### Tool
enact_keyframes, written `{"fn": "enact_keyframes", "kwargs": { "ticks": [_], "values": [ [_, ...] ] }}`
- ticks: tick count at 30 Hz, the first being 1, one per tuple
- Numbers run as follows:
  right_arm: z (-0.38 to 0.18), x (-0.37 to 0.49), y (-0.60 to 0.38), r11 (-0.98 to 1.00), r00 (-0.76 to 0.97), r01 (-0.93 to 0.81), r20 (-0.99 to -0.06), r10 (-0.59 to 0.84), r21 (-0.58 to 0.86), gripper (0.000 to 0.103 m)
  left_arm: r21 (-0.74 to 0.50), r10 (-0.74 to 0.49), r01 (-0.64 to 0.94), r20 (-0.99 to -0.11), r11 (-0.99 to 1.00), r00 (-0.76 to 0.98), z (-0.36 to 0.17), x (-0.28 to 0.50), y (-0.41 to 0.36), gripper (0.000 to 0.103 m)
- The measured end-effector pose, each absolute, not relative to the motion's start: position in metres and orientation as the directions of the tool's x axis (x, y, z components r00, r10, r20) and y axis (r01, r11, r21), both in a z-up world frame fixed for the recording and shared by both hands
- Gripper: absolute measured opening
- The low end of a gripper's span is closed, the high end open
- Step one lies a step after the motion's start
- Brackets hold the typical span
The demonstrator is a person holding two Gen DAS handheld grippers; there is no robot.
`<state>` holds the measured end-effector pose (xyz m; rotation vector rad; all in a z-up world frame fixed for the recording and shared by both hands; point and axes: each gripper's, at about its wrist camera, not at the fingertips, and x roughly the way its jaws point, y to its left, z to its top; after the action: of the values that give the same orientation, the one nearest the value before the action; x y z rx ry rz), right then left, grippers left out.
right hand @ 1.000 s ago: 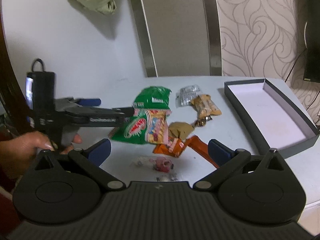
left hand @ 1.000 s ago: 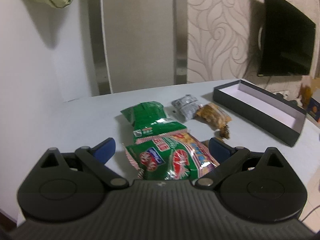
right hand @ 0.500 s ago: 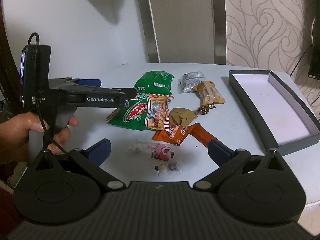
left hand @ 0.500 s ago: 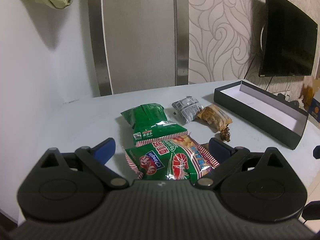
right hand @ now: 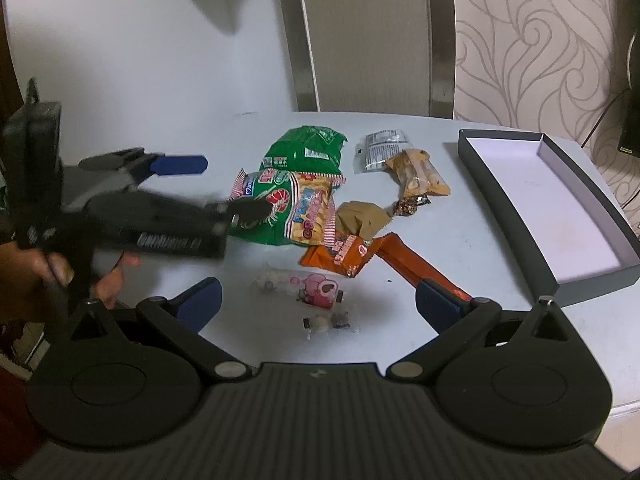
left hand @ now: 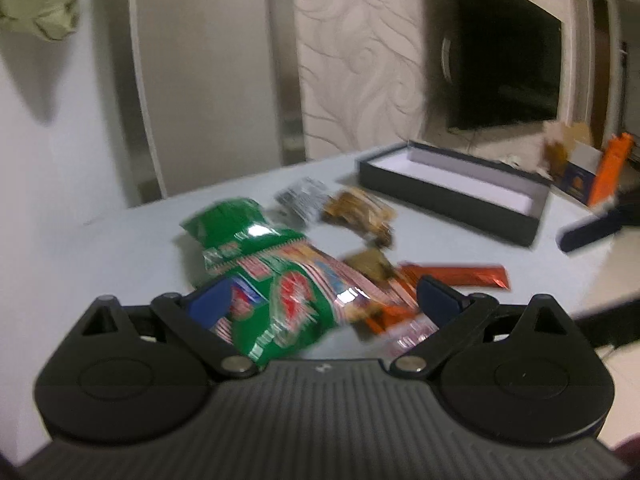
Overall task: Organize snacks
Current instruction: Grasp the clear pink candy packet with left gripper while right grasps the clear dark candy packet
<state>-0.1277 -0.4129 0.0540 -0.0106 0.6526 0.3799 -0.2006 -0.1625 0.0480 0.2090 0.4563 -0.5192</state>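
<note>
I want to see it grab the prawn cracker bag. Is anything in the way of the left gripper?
No. The prawn cracker bag already lies between the closing jaws of the left gripper, whose pads do not yet press it.

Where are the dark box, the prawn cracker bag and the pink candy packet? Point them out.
dark box (right hand: 624,270), right wrist view, near wall.
prawn cracker bag (right hand: 304,216), right wrist view, front panel.
pink candy packet (right hand: 316,286), right wrist view, pink print.

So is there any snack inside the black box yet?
No, the black box shows only its bare white bottom in the right wrist view, and the snacks, such as the prawn cracker bag, lie outside it.
</note>
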Motion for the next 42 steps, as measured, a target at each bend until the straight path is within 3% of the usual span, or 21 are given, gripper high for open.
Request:
{"fn": "enact_keyframes", "kwargs": {
  "ticks": [14, 17, 25, 26, 28, 30, 32, 34, 39, 42],
  "values": [
    [0.046, -0.132, -0.435, 0.959, 0.73, -0.27, -0.632, 0.26, 0.082, 0.103, 0.047, -0.55, 0.694, -0.573, 0.718, 0.608, 0.005, -0.198, -0.178, 0.092],
    [0.046, -0.133, -0.44, 0.964, 0.735, -0.251, -0.632, 0.247, 0.086, 0.103, 0.033, -0.542, 0.703, -0.612, 0.71, 0.576, -0.007, -0.19, -0.183, 0.073],
    [0.041, -0.128, -0.43, 0.96, 0.718, -0.269, -0.65, 0.25, 0.073, 0.103, -0.054, -0.563, 0.677, -0.606, 0.734, 0.563, -0.007, -0.173, -0.171, 0.071],
    [0.039, -0.126, -0.427, 0.959, 0.714, -0.276, -0.652, 0.253, 0.07, 0.103, -0.052, -0.561, 0.673, -0.603, 0.737, 0.567, -0.007, -0.171, -0.171, 0.068],
    [0.033, -0.121, -0.421, 0.952, 0.704, -0.299, -0.661, 0.261, 0.058, 0.103, -0.039, -0.546, 0.66, -0.598, 0.751, 0.587, -0.007, -0.168, -0.172, 0.051],
    [0.022, -0.116, -0.413, 0.944, 0.687, -0.329, -0.679, 0.26, 0.028, 0.099, -0.042, -0.542, 0.65, -0.594, 0.759, 0.595, -0.006, -0.164, -0.17, 0.036],
    [0.007, -0.113, -0.404, 0.931, 0.66, -0.365, -0.71, 0.246, -0.017, 0.071, -0.051, -0.542, 0.645, -0.595, 0.762, 0.593, -0.005, -0.162, -0.166, 0.033],
    [-0.006, -0.109, -0.399, 0.922, 0.621, -0.387, -0.744, 0.246, -0.018, 0.06, -0.042, -0.539, 0.647, -0.595, 0.761, 0.596, -0.005, -0.164, -0.164, 0.03],
    [-0.016, -0.103, -0.39, 0.915, 0.622, -0.402, -0.744, 0.242, -0.039, 0.059, -0.045, -0.541, 0.651, -0.601, 0.758, 0.589, -0.003, -0.167, -0.163, 0.025],
    [-0.02, -0.098, -0.38, 0.898, 0.616, -0.433, -0.753, 0.232, -0.077, 0.047, -0.04, -0.545, 0.66, -0.603, 0.75, 0.582, -0.002, -0.17, -0.163, 0.022]
  ]
}}
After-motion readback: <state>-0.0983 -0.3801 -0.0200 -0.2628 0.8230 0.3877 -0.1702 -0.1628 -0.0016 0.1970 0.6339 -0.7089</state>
